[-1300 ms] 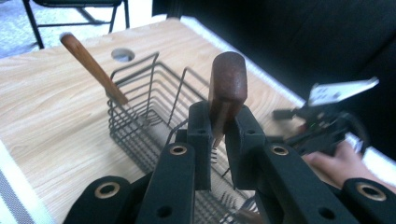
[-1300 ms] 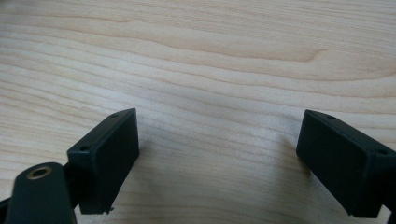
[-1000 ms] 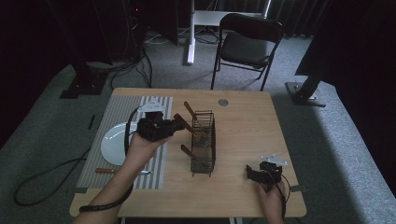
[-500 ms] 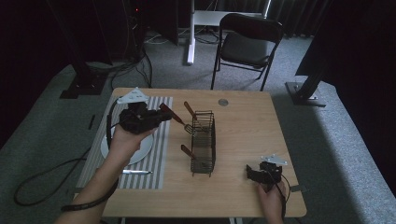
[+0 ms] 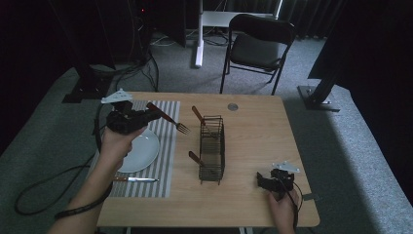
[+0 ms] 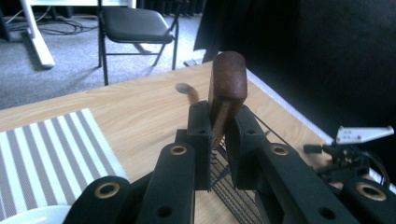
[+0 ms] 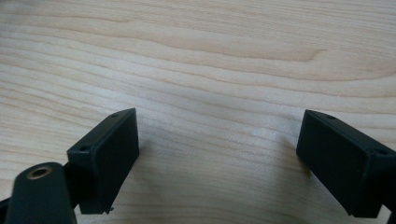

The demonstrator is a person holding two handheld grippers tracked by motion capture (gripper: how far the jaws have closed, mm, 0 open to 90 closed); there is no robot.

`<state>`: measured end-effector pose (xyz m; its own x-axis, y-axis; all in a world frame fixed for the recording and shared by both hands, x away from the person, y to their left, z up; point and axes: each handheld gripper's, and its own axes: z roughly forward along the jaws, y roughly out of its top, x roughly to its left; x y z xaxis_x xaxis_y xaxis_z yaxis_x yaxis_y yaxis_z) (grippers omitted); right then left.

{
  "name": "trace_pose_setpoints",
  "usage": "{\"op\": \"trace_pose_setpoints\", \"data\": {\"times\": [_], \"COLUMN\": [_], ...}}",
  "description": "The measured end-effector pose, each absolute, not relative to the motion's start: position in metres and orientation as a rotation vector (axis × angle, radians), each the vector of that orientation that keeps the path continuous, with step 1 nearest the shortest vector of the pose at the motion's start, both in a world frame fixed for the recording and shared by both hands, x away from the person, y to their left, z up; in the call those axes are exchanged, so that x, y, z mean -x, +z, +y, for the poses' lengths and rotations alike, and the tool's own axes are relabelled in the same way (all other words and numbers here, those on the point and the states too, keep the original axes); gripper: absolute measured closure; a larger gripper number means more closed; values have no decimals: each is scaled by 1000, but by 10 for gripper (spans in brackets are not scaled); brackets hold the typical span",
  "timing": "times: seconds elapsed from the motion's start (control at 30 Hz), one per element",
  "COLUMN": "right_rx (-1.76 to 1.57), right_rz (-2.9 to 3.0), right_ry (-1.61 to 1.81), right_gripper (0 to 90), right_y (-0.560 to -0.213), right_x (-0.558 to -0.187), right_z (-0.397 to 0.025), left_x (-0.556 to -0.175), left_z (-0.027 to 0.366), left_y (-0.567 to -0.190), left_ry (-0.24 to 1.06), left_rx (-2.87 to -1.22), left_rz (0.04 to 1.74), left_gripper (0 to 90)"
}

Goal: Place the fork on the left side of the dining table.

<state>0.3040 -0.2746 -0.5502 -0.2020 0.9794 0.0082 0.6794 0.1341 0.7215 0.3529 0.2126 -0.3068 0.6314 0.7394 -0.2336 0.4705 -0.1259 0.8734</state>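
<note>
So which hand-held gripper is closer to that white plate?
The left. The left hand-held gripper, clamped on a fork, hovers over the white plate's far edge; the right hand-held gripper rests open across the table, beyond the wire rack.

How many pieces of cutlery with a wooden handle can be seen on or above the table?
4. A fork held in the left gripper; two handles, one at the far end of the wire rack, one near its front; a knife on the striped placemat. The rack may hide more.
</note>
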Motion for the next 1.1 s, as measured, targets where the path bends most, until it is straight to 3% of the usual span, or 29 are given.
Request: {"op": "trace_pose_setpoints", "data": {"times": [0.7,1.1], "right_rx": [-1588,-1589], "right_rz": [1944,1945], "right_ry": [836,836], "right_gripper": [127,127], "right_y": [-550,-550], "right_x": [-304,-304], "right_z": [-275,-275], "left_x": [-368,-383], "left_z": [279,301], "left_y": [-331,-366], "left_ry": [357,380], "left_rx": [-1619,-1564], "left_rz": [1173,1308], "left_gripper": [808,807]}}
